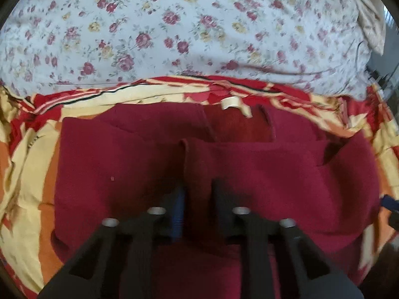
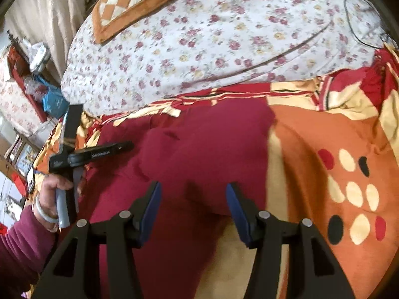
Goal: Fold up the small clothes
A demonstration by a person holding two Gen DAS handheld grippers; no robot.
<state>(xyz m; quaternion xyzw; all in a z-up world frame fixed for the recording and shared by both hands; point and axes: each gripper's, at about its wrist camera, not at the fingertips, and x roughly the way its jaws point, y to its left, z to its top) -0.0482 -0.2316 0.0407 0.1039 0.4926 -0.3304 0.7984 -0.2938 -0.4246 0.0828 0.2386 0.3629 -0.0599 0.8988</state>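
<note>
A dark red garment lies partly folded on a red, orange and cream blanket. A folded flap lies across it, and a cream neck label shows at its far edge. My left gripper is closed on the edge of the flap, the cloth running between its fingers. In the right wrist view the same garment lies below my right gripper, which is open and empty just above it. The left gripper shows there too, held in a hand at the left.
The blanket lies on a bed with a white floral sheet. An orange and white checked cushion sits at the bed's far side. A dark cable lies on the sheet at right. Cluttered shelves stand left of the bed.
</note>
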